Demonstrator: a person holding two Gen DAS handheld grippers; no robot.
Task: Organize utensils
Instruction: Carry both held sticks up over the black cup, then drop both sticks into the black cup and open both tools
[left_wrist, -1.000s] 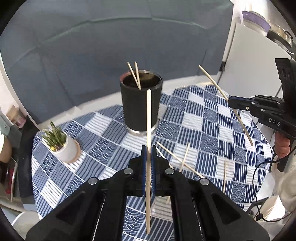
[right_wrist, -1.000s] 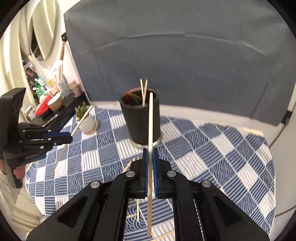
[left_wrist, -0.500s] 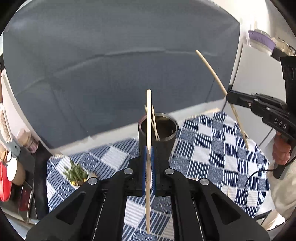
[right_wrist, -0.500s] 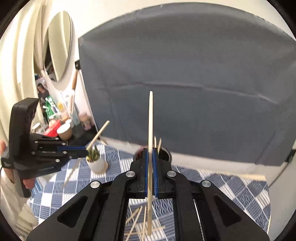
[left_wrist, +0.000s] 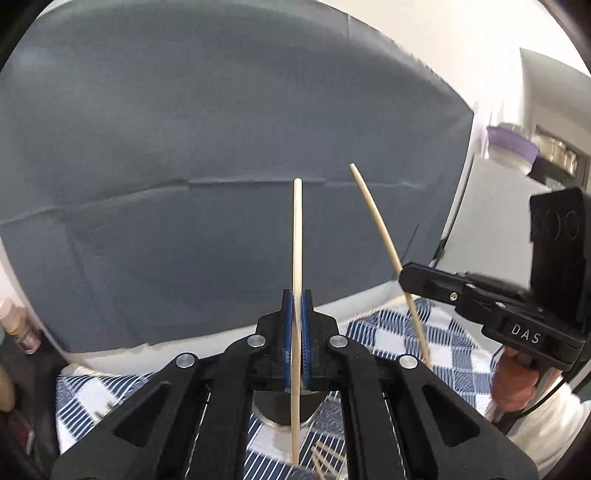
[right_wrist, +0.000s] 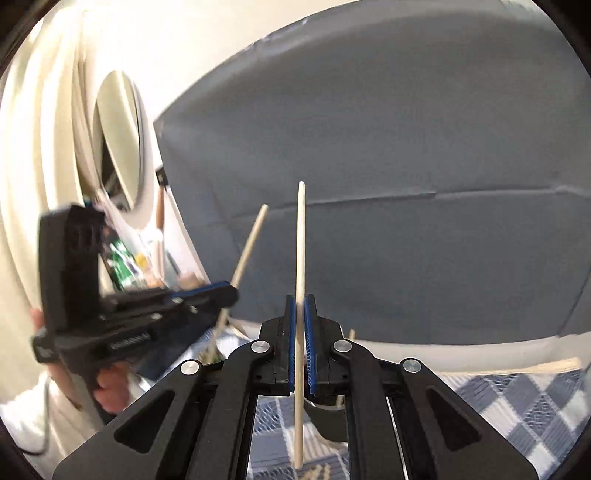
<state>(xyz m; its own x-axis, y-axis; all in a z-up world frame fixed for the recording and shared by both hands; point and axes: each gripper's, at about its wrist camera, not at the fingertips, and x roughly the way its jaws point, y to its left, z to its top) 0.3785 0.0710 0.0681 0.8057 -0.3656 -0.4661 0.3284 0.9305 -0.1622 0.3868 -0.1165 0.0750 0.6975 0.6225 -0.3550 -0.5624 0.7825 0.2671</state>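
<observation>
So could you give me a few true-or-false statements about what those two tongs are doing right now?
1. Each pair of tongs grips one wooden stick. True: the left tongs clamp a stick, and the right tongs clamp another stick.
2. The sticks lie flat in the tongs. False: both stand roughly upright, their tips well above the pads.
3. The tablecloth is plain red. False: it is blue-and-white checked.
4. A grey backdrop hangs behind the table. True.
5. The right tongs are empty in the left camera's view. False: there too they pinch their stick.
</observation>
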